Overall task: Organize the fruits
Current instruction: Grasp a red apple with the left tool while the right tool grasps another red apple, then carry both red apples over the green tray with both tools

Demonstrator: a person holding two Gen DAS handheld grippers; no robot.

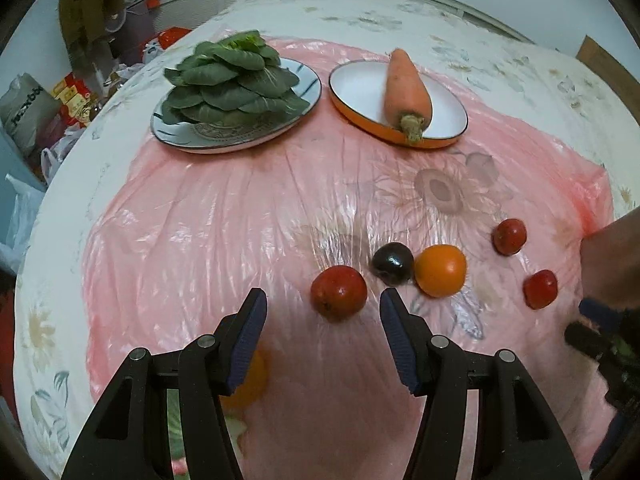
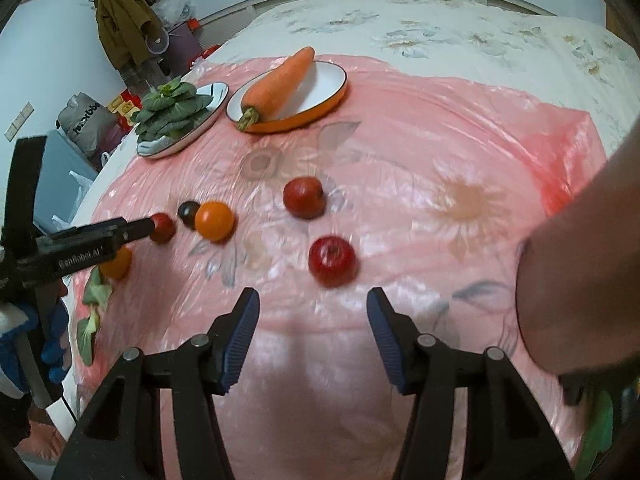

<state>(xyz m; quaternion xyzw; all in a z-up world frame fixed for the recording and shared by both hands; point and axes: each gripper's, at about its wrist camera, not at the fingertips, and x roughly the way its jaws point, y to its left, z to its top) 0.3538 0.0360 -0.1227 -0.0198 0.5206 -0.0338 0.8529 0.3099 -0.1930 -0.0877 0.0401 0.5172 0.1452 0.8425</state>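
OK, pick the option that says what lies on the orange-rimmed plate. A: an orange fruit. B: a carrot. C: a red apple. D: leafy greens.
B: a carrot lies across the orange-rimmed plate, its stem end over the near rim; the leafy greens sit on the other plate, and the round fruits lie loose on the pink sheet.

white lettering on the side of the left gripper [image 2: 154,227] in the right wrist view, roughly "onrobot ai", first and last characters unclear. dark print on a grey bag [image 2: 86,122] at the room's edge, reversed-looking, not legible.
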